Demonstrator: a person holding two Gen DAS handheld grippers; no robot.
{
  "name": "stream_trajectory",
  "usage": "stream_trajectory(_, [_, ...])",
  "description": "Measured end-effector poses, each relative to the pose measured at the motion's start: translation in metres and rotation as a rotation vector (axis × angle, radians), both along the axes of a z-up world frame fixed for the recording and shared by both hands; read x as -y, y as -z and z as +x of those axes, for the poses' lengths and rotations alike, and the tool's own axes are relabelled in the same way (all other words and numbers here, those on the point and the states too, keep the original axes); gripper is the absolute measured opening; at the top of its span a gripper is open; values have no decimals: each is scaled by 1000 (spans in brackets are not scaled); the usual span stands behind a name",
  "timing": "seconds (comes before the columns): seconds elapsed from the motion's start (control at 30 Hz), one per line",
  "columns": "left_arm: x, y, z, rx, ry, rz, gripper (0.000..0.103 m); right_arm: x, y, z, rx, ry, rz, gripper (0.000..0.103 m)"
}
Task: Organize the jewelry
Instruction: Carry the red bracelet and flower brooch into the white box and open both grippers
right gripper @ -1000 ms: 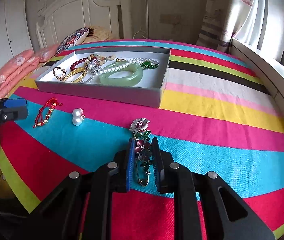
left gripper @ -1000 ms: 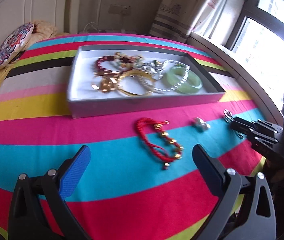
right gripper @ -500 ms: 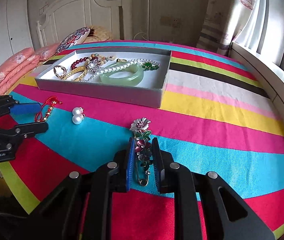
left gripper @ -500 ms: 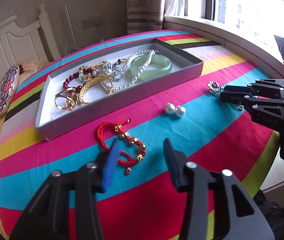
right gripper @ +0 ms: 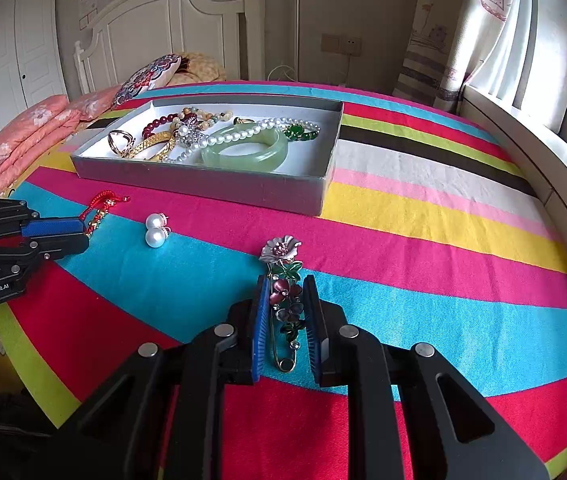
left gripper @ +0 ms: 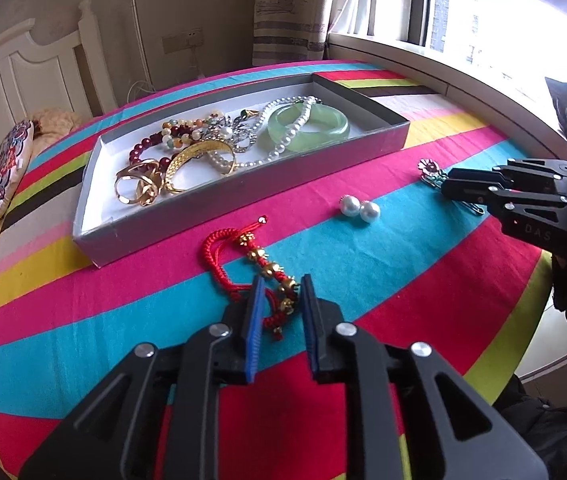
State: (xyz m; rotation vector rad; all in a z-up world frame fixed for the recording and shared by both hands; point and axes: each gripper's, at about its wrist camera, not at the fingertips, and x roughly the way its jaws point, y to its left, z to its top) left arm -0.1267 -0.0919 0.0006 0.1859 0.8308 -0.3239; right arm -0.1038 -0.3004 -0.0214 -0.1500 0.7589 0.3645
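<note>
Jewelry fills the grey tray [right gripper: 203, 184] on the striped bed; left tongs [left gripper: 279, 312] straddle the red corded bracelet [left gripper: 243, 264], hiding its end, right tongs [right gripper: 285, 312] nearly pinching the enamel flower brooch [right gripper: 283, 280].

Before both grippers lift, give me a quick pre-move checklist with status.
1. Left gripper fingers straddle the near end of the red cord bracelet with gold beads: ok.
2. Left grip firm on the bracelet: cannot tell; a gap shows beside the cord.
3. Right gripper fingers flank the flower brooch on its safety pin: ok.
4. Right grip firm on the brooch: cannot tell.
5. Grey cardboard tray has bare floor at its right end: ok.
6. Pair of white pearl earrings lies apart from both grippers: ok.
</note>
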Motion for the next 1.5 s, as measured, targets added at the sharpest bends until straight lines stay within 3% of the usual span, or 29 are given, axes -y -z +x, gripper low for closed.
stream_trajectory(0.13, [-1, 0, 0, -3, -4, -6, 19, -1, 0, 0, 5, 0, -7, 17])
stream_trajectory(0.17, [-2, 0, 0, 1, -12, -5, 10, -1, 0, -1, 9, -1, -12, 17])
stream_trajectory(0.33, [-8, -2, -4, 12, -25, -35, 10, -2, -1, -5, 32, -5, -17, 17])
stream_trajectory(0.67, [-19, -26, -17, 101, -73, -33, 10, 14, -10, -13, 59, 32, 118, 17])
stream_trajectory(1.03, [-29, -66, -26, 192, -79, -53, 10, 1, -38, -31, 135, -6, 113, 17])
stream_trajectory(1.5, [-17, -111, -8, 273, -30, -48, 10, -20, -69, -16, 205, -43, 92, 17])
